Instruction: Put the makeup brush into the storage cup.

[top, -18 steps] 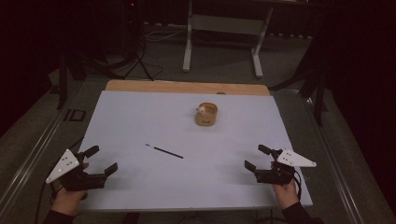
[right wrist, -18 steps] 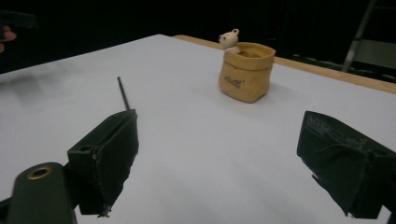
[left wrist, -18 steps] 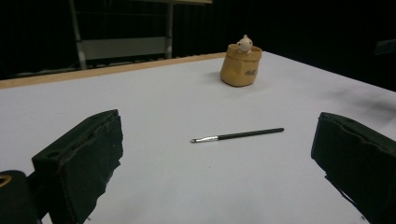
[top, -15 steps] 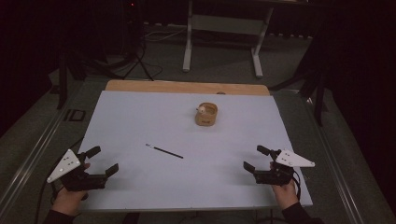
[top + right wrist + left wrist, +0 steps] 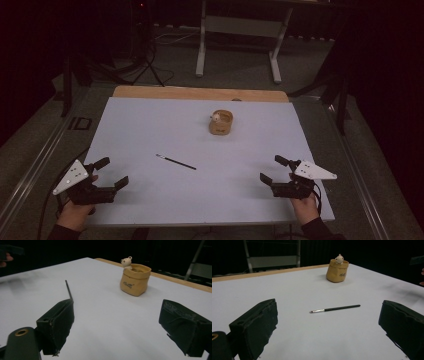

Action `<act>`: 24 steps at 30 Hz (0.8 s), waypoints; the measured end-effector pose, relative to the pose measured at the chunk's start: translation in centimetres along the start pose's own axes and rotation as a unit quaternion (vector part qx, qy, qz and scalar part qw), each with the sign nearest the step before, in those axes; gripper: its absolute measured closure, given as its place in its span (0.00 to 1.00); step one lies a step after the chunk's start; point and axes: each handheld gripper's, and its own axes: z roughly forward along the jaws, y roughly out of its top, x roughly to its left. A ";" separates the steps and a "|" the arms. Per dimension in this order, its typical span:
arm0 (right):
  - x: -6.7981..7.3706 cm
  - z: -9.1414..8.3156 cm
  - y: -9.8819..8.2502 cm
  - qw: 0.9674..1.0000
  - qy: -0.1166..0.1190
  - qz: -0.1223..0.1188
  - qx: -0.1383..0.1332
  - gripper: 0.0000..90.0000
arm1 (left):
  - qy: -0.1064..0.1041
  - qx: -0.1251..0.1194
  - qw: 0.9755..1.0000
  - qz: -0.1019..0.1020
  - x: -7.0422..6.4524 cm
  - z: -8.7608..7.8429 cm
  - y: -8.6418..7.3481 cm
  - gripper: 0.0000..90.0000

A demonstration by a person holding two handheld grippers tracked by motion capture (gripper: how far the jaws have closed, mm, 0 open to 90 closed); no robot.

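Over the last half second I saw almost no change: my left tool had sunk a touch toward the near edge of the counter, jaws apart and empty, so no grasp had begun. The brush lay flat mid-counter, apart from both tools, the pouch with its small bear further back. My right tool stood apart and empty too; the pouch's contents and the dark room beyond I couldn't make out.

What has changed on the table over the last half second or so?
Hardly anything. The left hand-held gripper and the right hand-held gripper sit at the near corners as before, jaws wide open and empty; any shift is too slight to call. The brush lies in the same spot mid-table, and the small bag with the toy bear has not moved.
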 end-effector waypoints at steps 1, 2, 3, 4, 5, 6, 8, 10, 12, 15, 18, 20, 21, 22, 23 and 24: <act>0.0 0.0 0.0 1.000 0.000 0.002 -0.001 0.14 | 0.000 0.001 1.000 0.000 0.0 0.0 0.0 0.02; 0.0 0.0 0.1 1.000 -0.005 0.002 -0.001 0.14 | 0.000 0.001 1.000 -0.002 0.0 0.1 0.0 0.02; 0.0 -0.1 0.1 1.000 -0.004 0.002 -0.002 0.14 | 0.000 0.001 1.000 -0.004 0.0 0.1 0.0 0.02; 0.0 -0.2 0.2 1.000 -0.006 0.003 -0.006 0.14 | 0.000 0.000 1.000 -0.005 0.0 0.1 0.0 0.02; 0.0 -0.2 0.2 1.000 -0.006 0.003 -0.006 0.14 | -0.001 -0.001 1.000 -0.008 0.0 0.0 0.0 0.02; 0.0 -0.2 0.2 1.000 -0.005 0.004 -0.008 0.14 | 0.000 -0.001 1.000 -0.008 0.0 0.0 0.0 0.02; 0.1 -0.2 0.2 1.000 -0.009 -0.004 0.000 0.14 | 0.002 -0.003 1.000 -0.007 0.0 0.1 0.1 0.02; 0.2 -0.2 0.3 1.000 -0.008 -0.008 -0.003 0.14 | 0.002 -0.004 1.000 -0.008 -0.1 0.2 0.2 0.02; 0.1 -0.3 0.4 1.000 -0.005 -0.007 -0.006 0.14 | -0.005 0.002 1.000 -0.009 -0.2 0.3 0.2 0.02; 0.1 -0.3 0.3 1.000 -0.002 -0.005 -0.006 0.14 | -0.007 0.005 1.000 -0.005 -0.3 0.4 0.3 0.02; 0.1 -0.2 0.3 1.000 -0.001 -0.007 -0.004 0.14 | -0.010 0.002 1.000 -0.006 -0.3 0.6 0.6 0.02; 0.1 -0.2 0.3 1.000 -0.001 -0.008 -0.002 0.14 | -0.007 0.008 1.000 0.000 -0.3 0.8 0.8 0.02; 0.1 -0.2 0.4 1.000 0.000 -0.008 -0.002 0.14 | -0.007 0.009 1.000 0.003 -0.2 0.8 1.0 0.02; 0.1 -0.2 0.4 1.000 -0.001 -0.009 -0.002 0.14 | -0.012 0.007 1.000 -0.001 -0.2 0.9 1.1 0.02; 0.1 -0.2 0.4 1.000 -0.004 -0.012 0.000 0.14 | -0.015 0.006 1.000 -0.005 -0.2 0.9 1.4 0.02; 0.1 -0.3 0.4 1.000 -0.005 -0.015 -0.001 0.14 | -0.018 0.003 1.000 -0.004 -0.2 0.8 1.6 0.02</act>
